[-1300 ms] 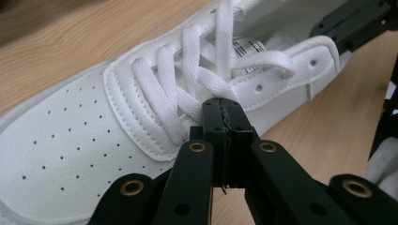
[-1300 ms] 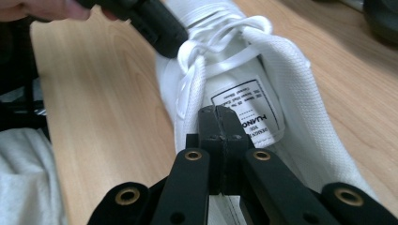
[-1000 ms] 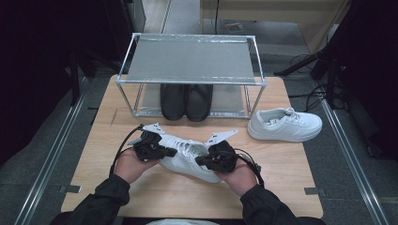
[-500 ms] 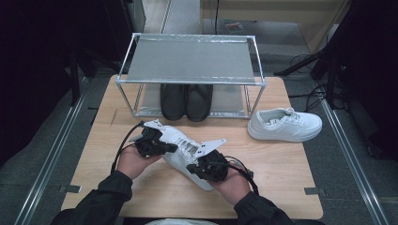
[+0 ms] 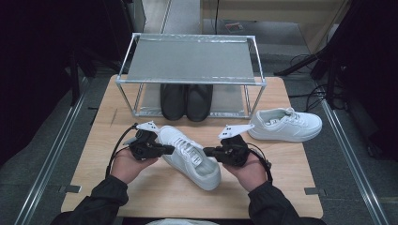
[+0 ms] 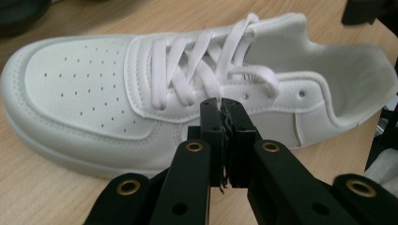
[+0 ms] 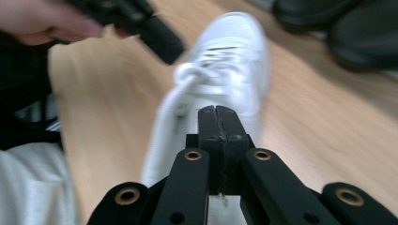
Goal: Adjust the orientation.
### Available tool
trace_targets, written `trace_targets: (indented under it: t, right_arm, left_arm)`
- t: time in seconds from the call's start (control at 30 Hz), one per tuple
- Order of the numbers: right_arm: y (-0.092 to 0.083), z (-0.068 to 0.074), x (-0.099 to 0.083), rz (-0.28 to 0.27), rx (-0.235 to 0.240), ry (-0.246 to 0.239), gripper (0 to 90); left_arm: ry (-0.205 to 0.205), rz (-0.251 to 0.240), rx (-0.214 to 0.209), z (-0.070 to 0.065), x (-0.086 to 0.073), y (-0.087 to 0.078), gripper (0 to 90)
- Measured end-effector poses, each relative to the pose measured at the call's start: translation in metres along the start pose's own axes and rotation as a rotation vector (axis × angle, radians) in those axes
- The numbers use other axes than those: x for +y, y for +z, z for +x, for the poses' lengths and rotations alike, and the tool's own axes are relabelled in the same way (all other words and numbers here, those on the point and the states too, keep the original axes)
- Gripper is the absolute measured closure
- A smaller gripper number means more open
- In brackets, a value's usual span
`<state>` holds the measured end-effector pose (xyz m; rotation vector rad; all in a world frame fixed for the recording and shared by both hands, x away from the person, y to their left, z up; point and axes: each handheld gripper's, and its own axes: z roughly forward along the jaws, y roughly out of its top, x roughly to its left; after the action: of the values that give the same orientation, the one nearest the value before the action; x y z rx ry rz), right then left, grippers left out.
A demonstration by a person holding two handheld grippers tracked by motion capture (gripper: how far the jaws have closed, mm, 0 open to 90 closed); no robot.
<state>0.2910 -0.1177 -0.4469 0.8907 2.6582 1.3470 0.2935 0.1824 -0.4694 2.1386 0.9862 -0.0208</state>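
A white sneaker (image 5: 190,157) is seen lying on the wooden table (image 5: 291,173), btwn both grippers. Left gripper (image 5: 170,150) is held w/ jaws closed at the laces, nothing gripped. Right gripper (image 5: 208,151) is held w/ jaws closed, empty, near the heel.

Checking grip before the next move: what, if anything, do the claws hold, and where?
Nothing is held. The left claw and right claw are both shut on nothing, beside the white leather lace-up sneaker.
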Motion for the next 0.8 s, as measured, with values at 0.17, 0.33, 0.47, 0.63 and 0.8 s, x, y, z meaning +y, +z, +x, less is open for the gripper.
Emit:
trace_targets:
  t: [0.17, 0.33, 0.47, 0.63, 0.8]
  right_arm:
    - [0.002, -0.016, 0.000, -0.021, 0.001, 0.041, 90.0]
    - [0.020, -0.028, 0.003, 0.033, -0.006, 0.037, 90.0]
    - [0.038, -0.033, 0.003, 0.106, -0.008, 0.034, 90.0]
    - [0.047, -0.026, 0.005, 0.128, -0.040, -0.013, 90.0]
    - [0.049, -0.022, 0.002, 0.125, -0.017, 0.007, 90.0]
  left_arm:
    - [-0.036, -0.019, 0.007, 0.001, -0.014, -0.004, 87.8]
    - [-0.043, -0.022, 0.032, 0.003, -0.026, -0.002, 86.8]
    - [-0.043, -0.009, 0.054, 0.001, -0.031, 0.005, 85.8]
    - [0.000, 0.019, 0.092, 0.000, -0.032, 0.019, 87.1]
    - [-0.015, 0.027, 0.077, 0.004, -0.030, 0.018, 87.8]
